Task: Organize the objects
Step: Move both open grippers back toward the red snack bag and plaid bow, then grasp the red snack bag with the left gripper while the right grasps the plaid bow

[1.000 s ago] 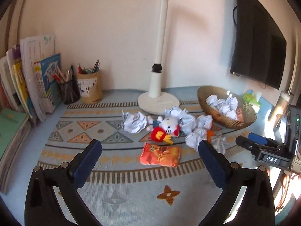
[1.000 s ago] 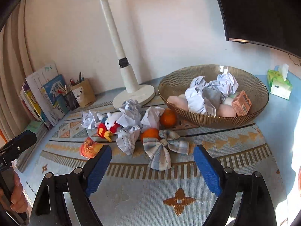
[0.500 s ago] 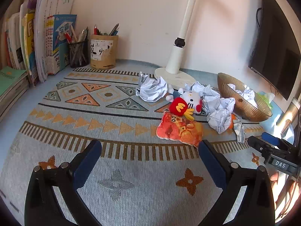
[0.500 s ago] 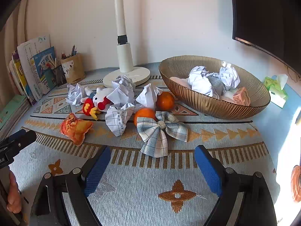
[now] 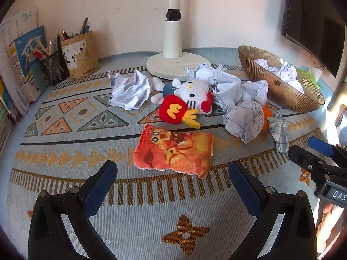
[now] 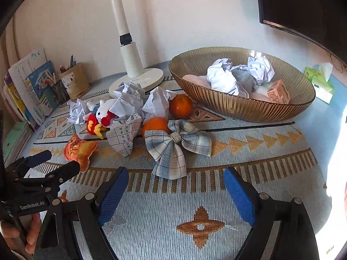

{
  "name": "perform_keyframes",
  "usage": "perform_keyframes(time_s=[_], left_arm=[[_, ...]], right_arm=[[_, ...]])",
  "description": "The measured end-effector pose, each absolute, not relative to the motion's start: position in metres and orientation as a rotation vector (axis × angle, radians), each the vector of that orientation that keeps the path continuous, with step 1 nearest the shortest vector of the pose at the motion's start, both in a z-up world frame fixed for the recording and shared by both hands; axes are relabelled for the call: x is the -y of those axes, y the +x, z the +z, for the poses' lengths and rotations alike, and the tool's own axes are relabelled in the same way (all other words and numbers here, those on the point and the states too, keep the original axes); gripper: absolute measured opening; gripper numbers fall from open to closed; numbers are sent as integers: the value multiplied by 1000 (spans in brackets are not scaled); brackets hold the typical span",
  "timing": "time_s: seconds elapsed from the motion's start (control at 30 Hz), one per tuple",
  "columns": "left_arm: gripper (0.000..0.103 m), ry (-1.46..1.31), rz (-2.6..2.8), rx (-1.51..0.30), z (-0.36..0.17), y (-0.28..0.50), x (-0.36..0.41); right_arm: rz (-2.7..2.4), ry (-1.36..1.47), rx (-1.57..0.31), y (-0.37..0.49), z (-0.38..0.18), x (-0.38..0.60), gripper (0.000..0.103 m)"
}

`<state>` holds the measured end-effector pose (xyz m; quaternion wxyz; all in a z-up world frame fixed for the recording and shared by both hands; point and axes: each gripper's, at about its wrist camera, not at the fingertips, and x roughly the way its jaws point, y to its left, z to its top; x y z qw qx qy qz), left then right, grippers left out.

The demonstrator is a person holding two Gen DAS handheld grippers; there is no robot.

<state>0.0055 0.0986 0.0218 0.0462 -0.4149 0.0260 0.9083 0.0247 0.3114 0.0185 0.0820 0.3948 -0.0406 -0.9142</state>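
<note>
orange printed pouch (image 5: 173, 152), a flat soft packet, lies on the patterned mat (image 5: 71, 117) directly ahead of the left gripper (image 5: 172, 181), its near edge just beyond the fingertips and roughly centred on the gap between them; its long axis runs across the gripper's line of sight, from one finger toward the other, so a straight advance would bring the pads to its two short ends. both blue-padded fingers (image 5: 101, 187) of this gripper are spread wide with nothing between them. the right gripper (image 6: 176, 187) is likewise spread and empty, its jaws having narrowed slightly just now, and faces the plaid bow (image 6: 173, 145) instead, whose lower tail reaches toward its gap; from that side the pouch sits well off to the left, near the tip of the other tool. judged from this layout, the left hand is the nearer one for the pouch and the right for the bow. behind both lie the plush cat toy (image 5: 190, 99), crumpled paper balls (image 5: 245, 121) and two oranges (image 6: 180, 106), loosely heaped together; the ribbed bowl (image 6: 245, 106), already holding paper and a small box, stands farther right, well apart from the pouch
</note>
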Motion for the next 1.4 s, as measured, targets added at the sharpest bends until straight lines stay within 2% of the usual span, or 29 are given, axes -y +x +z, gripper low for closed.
perform_keyframes(time_s=[0.1, 0.2, 0.27, 0.37, 0.53, 0.63, 0.8, 1.03, 1.13, 1.2, 1.23, 1.27, 1.33, 1.4], left_arm=[[102, -1322, 2771, -193, 15, -7, -113], [102, -1385, 2774, -228, 9, -13, -111], [102, -1411, 2774, -180, 6, -9, -99], [103, -1456, 2802, -120, 7, 0, -71], [101, -1485, 2901, 82, 13, 24, -11], [101, -1444, 2910, 199, 20, 31, 8], [101, -1365, 2803, 261, 27, 17, -14], [101, -1397, 2719, 136, 20, -22, -69], [101, -1408, 2732, 121, 17, -36, -76], [92, -1403, 2735, 133, 15, -41, -76], [84, -1385, 2744, 126, 17, -40, -76], [81, -1371, 2749, 115, 17, -38, -77], [63, -1356, 2761, 72, 17, -36, -81], [52, -1335, 2771, 24, 18, -33, -87]], right_arm=[[-2711, 1252, 116, 10, 14, -308, 79], [-2717, 1295, 9, -1, 9, -292, 66], [-2718, 1330, -51, -3, 5, -285, 49], [-2751, 1325, 63, -1, 6, -301, 37], [-2788, 1287, 426, 6, 10, -349, 36], [-2713, 1276, 561, 5, 8, -361, 37], [-2676, 1259, 484, 6, 13, -351, 37], [-2626, 1270, 604, 4, 6, -365, 37], [-2590, 1279, 551, 10, 8, -362, 43], [-2595, 1282, 520, 18, 10, -360, 47], [-2605, 1288, 517, 21, 11, -360, 53], [-2610, 1292, 522, 21, 12, -360, 57], [-2610, 1299, 540, 17, 14, -359, 58], [-2608, 1298, 541, 7, 15, -352, 58]])
